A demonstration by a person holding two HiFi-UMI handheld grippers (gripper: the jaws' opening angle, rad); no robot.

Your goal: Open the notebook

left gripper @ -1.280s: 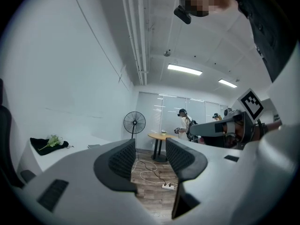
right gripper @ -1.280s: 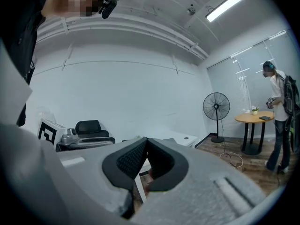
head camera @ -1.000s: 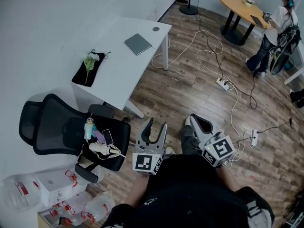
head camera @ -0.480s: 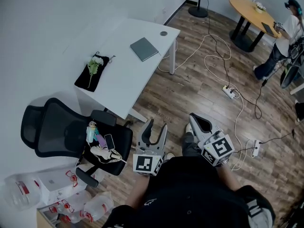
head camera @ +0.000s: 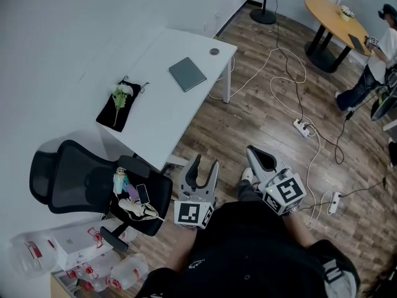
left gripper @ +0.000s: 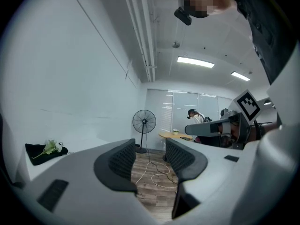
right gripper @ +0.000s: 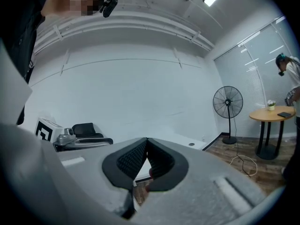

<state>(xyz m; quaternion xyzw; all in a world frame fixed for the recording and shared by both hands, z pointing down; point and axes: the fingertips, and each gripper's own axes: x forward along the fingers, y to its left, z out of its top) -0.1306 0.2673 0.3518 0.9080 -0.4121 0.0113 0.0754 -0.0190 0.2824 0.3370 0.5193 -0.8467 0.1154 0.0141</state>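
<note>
A closed grey notebook [head camera: 187, 74] lies flat on the white table [head camera: 162, 104], toward its far end. Both grippers hang close to the person's body, over the wooden floor and well short of the table. My left gripper [head camera: 206, 162] is open, with nothing between its jaws; in the left gripper view [left gripper: 149, 159] only floor and cable show through the gap. My right gripper [head camera: 253, 153] is shut and empty, its pads meeting at the tips [right gripper: 146, 142]. The notebook does not appear in either gripper view.
A black pouch with a flower [head camera: 120, 96] and a small round disc [head camera: 214, 51] are also on the table. A black office chair [head camera: 93, 185] holding small items stands at the left. Cables and power strips [head camera: 301, 127] cross the floor. A fan [left gripper: 144, 123], a round table [head camera: 335, 17] and a person [head camera: 379, 61] stand at the far end.
The head view has shifted, so the table and notebook sit lower and slightly right in the frame. Both grippers keep their place and jaw state.
</note>
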